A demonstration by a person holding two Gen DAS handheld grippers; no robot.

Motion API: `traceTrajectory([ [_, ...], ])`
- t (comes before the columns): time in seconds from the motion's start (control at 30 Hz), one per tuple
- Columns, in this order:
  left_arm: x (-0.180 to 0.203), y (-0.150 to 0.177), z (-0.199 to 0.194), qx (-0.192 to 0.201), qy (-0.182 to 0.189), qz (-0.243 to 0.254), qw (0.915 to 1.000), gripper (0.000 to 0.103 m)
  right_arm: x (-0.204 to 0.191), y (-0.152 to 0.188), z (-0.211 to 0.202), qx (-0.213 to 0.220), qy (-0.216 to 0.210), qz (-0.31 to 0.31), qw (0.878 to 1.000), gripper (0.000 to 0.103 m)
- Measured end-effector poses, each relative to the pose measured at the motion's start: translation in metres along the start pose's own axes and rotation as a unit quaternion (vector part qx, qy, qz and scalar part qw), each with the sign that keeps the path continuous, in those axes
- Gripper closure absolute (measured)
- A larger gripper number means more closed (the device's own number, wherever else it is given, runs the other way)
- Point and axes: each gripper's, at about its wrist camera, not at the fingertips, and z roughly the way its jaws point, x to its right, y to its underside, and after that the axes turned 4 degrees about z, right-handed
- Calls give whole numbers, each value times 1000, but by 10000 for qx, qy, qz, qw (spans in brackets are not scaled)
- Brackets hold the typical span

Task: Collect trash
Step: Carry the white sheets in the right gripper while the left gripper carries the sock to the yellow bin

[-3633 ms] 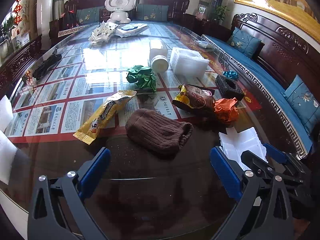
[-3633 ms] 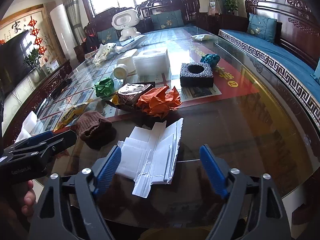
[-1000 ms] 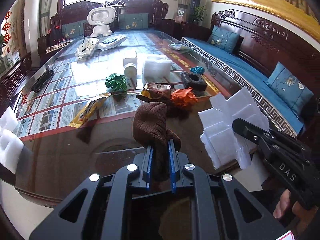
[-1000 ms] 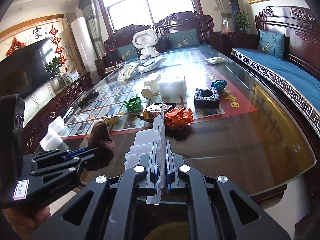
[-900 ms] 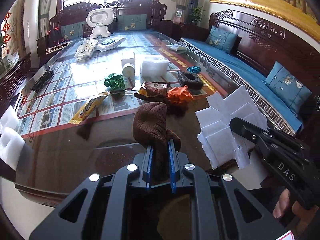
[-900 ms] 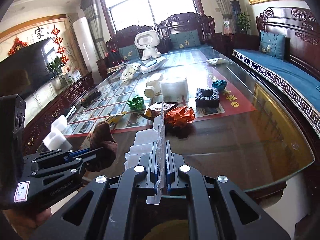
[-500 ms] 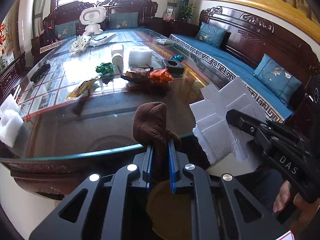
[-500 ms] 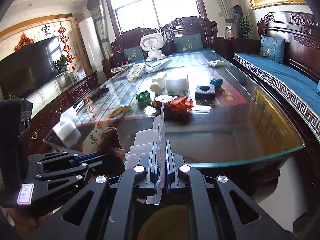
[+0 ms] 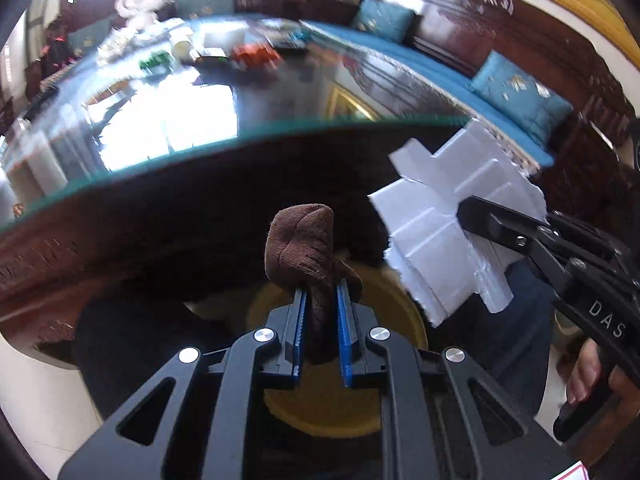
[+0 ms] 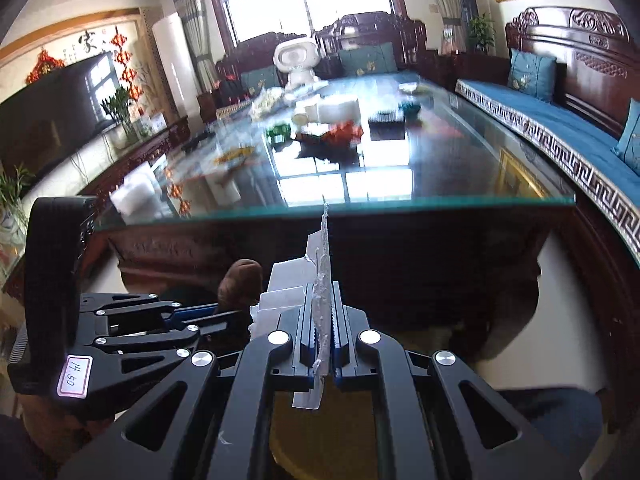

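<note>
Table (image 9: 168,148) edge serves as the landmark throughout.

Left wrist view. The left tool (image 9: 319,320) is clamped narrow on a brown knitted sock (image 9: 302,240), which stands up from between the blue pads. The tool is off the table, on the near side of its glass edge and below it. Directly beneath the tool lies a round yellow bin (image 9: 332,396), partly hidden by the tool body. To the right, also off the table, the right tool (image 9: 472,212) grips a white flattened carton (image 9: 448,220), held in the air beside the bin. Far across the table the remaining trash is blurred: an orange wrapper (image 9: 256,54), a green wrapper (image 9: 156,60) and a white bottle (image 9: 180,44) can be made out.

Right wrist view. The right tool (image 10: 323,340) is closed on the carton (image 10: 323,280), seen edge-on between the pads. It sits on the near side of the table (image 10: 520,200) edge, below the glass. The yellow bin (image 10: 320,432) shows under the tool body. The left tool (image 10: 208,316) with the sock (image 10: 240,280) is just to the left, at similar height.

Step in hand: judged to be the drop-off. Both pieces are carried clear of the table and positioned above or next to the bin.

Next move: centre each tool over the bin opening, then open the pads. The carton is wide and flat; tilt it so it enters the rim rather than bridging it. The sock is soft and may cling to the pads; open fully. Then go back to the far pieces on the table.
</note>
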Motion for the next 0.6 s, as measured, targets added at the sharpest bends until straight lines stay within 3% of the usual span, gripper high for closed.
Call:
traceTrajectory([
  [0.3, 15, 41, 47, -786, 307, 428, 9955, 88, 18, 52, 37, -837, 326, 186, 9958, 97],
  [0.6, 18, 47, 81, -1213, 525, 389, 9905, 88, 33, 77, 64, -1317, 497, 324, 9895, 95],
])
